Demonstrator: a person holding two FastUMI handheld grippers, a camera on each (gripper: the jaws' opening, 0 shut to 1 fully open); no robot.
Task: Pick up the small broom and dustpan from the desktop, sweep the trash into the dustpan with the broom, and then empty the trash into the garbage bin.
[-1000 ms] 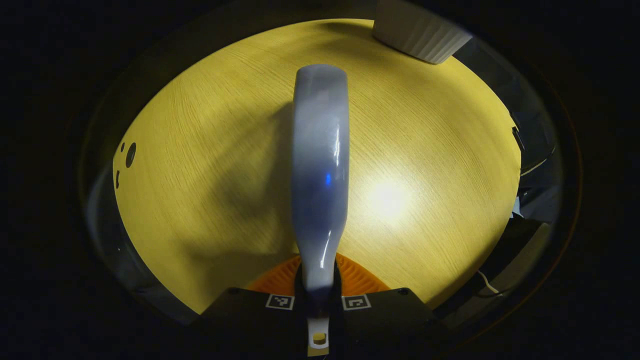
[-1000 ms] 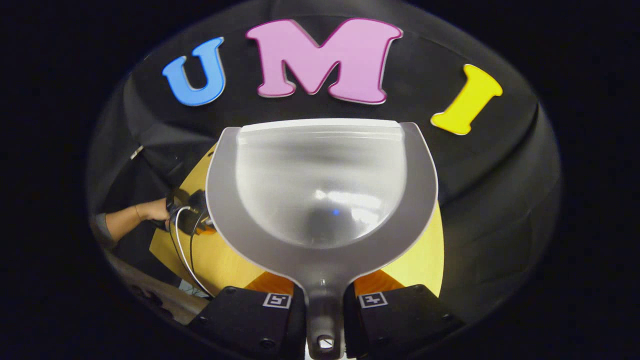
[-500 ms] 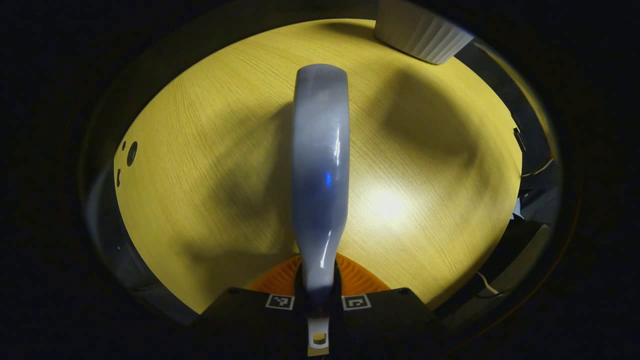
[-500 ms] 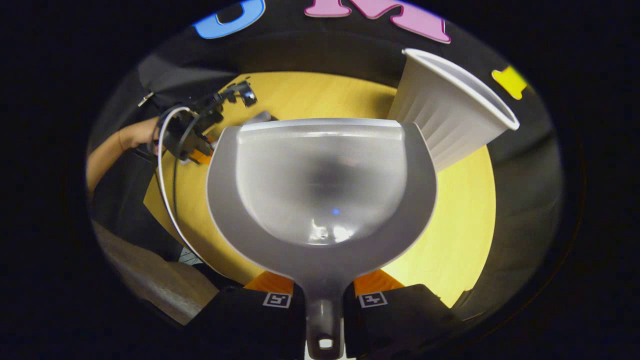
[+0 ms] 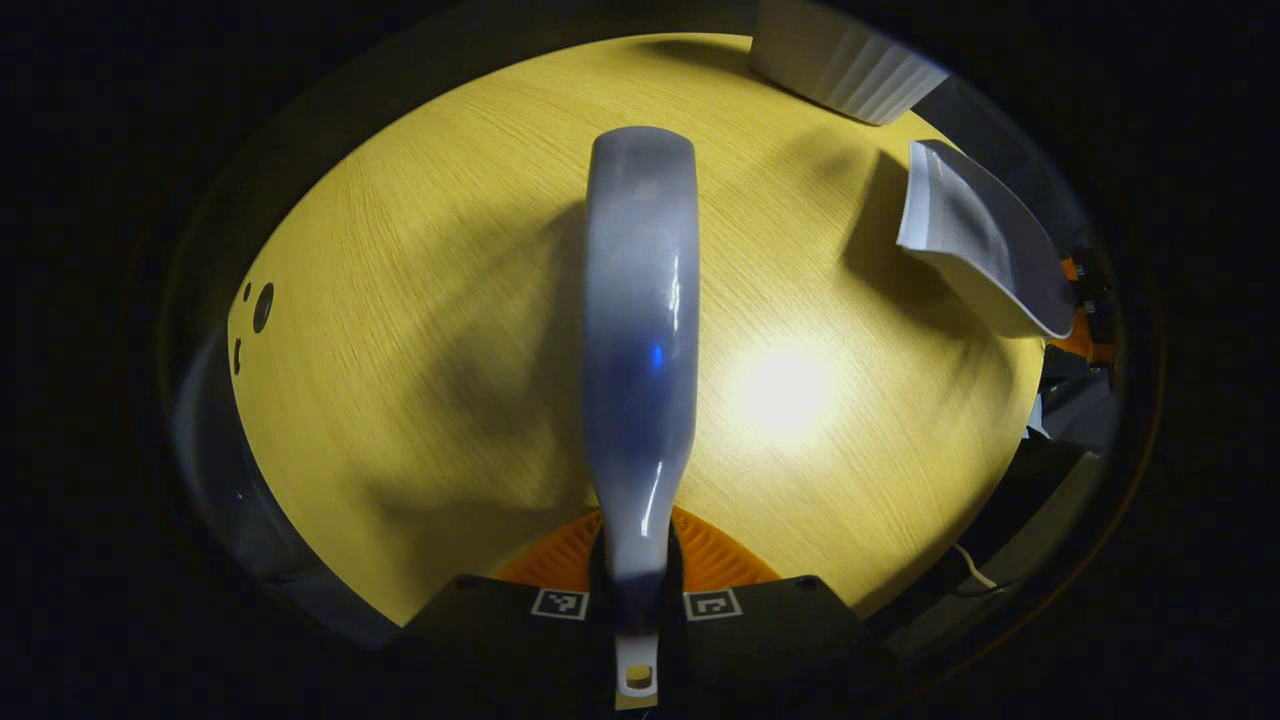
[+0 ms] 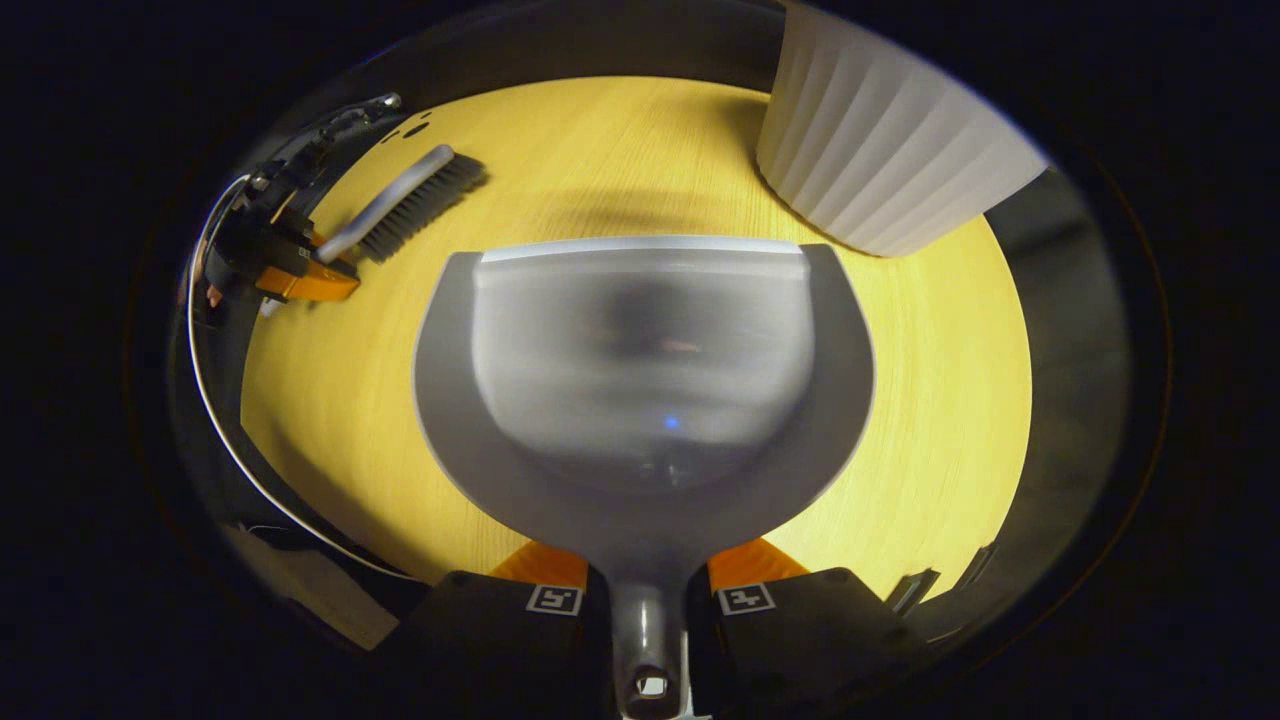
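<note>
One broom [image 6: 400, 205], one dustpan [image 6: 640, 370], one bin [image 6: 880, 160] (ribbed, white), two claws [image 5: 637, 600] [image 6: 648, 600].

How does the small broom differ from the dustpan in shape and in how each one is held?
The broom is long and narrow with dark bristles; the dustpan is a wide, shallow scoop. The left gripper holds the broom; the right gripper holds the dustpan. Both are grey, and both are clamped by the handle between the jaws above the yellow desktop.
</note>
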